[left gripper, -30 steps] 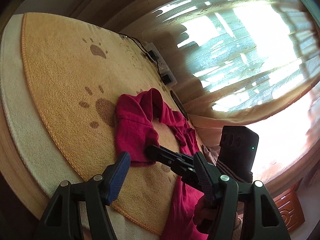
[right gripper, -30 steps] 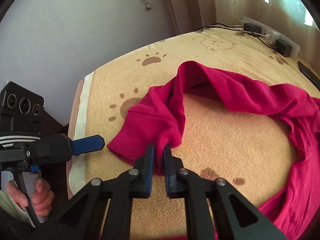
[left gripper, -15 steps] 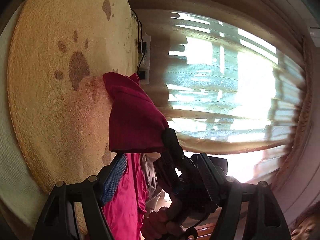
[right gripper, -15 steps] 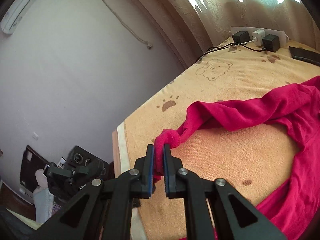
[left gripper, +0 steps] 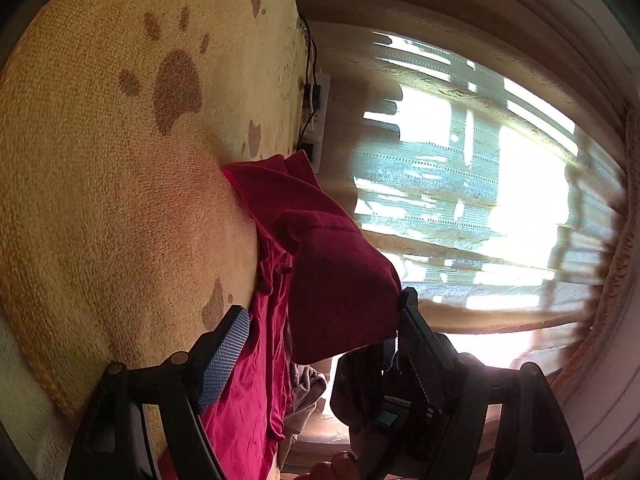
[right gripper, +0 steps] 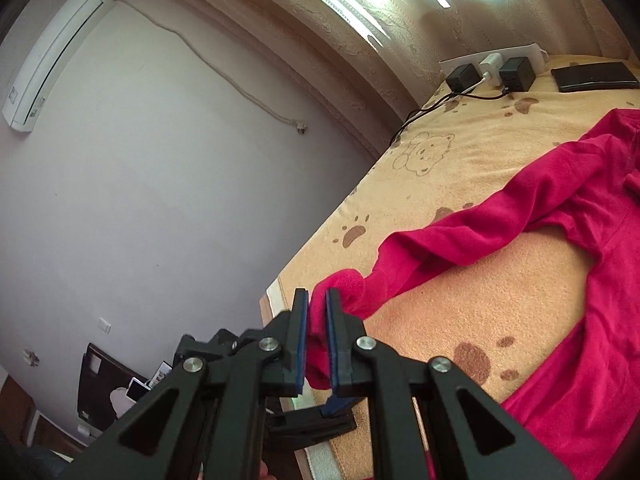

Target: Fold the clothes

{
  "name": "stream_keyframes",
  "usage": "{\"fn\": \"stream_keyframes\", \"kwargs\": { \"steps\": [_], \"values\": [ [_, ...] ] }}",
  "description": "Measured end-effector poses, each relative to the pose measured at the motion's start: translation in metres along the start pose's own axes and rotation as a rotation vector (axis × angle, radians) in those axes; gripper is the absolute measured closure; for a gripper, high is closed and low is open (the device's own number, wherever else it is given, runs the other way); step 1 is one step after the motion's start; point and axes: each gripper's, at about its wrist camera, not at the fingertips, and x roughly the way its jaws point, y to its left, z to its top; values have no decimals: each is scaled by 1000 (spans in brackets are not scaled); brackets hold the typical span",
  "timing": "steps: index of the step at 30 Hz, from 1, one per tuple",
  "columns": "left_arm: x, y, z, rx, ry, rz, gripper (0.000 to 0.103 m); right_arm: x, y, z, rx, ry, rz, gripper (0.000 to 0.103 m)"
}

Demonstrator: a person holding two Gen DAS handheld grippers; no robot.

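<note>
A crimson long-sleeved garment (right gripper: 568,216) lies on a yellow paw-print blanket (right gripper: 472,312). My right gripper (right gripper: 316,304) is shut on the cuff of one sleeve and holds it up off the blanket near the bed's edge. The sleeve runs back from there to the body. In the left wrist view the lifted sleeve (left gripper: 340,280) hangs in front of my left gripper (left gripper: 322,308). That gripper is open, with wide jaws on either side of the cloth. A blue-padded finger (right gripper: 334,402) of it shows just under the right gripper.
A white power strip (right gripper: 496,64) with chargers and a flat black device (right gripper: 592,76) lie at the far edge by the curtained window (left gripper: 480,184). An air conditioner (right gripper: 52,52) hangs on the wall. The bed edge (right gripper: 276,304) drops off beside the grippers.
My right gripper has lifted the sleeve cuff off the blanket and drawn it toward the bed's edge, stretching the sleeve. The left gripper has tilted and come in close beneath it, still open.
</note>
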Motion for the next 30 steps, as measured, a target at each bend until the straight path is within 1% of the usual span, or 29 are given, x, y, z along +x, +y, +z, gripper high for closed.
{"fn": "stream_keyframes", "kwargs": {
  "steps": [5,6,8,9,10,11,12,13,14,15,16,18,20,22,25,27,28,30],
  "values": [
    [2,-2,-2,25,-13,6,23,2,0,-10,5,48,7,93],
    [2,-5,0,45,-9,4,23,3,0,-14,3,59,0,93],
    [6,-13,2,100,23,13,24,4,2,-21,-40,76,-42,93],
    [7,-17,2,119,38,14,29,5,4,-24,-64,85,-65,93],
    [8,-18,3,125,56,16,46,5,8,-27,-114,88,-104,93],
    [9,-18,4,124,72,27,58,4,13,-30,-168,86,-149,92],
    [10,-18,6,122,81,46,80,3,17,-33,-226,85,-195,89],
    [9,-18,8,128,81,65,87,1,22,-36,-285,85,-240,78],
    [7,-20,10,152,73,79,87,-1,27,-40,-358,76,-304,62],
    [4,-24,12,183,63,92,87,-4,32,-45,-432,66,-370,21],
    [2,-27,13,207,56,101,87,-7,38,-51,-509,52,-425,1],
    [-1,-33,17,239,58,117,87,-10,48,-64,-665,29,-539,0],
    [-1,-39,18,269,86,139,87,-4,60,-80,-861,20,-678,0],
    [-2,-48,16,307,113,155,87,8,74,-102,-1111,-3,-817,0],
    [-4,-61,10,361,148,177,87,34,87,-147,-1554,-84,-1005,0],
    [-7,-68,4,382,162,168,87,50,86,-168,-1742,-105,-1053,0],
    [-9,-72,2,397,164,169,87,59,83,-174,-1784,-98,-1056,0],
    [-13,-80,-1,436,163,185,87,70,79,-180,-1822,-88,-1063,0]
  ]
}}
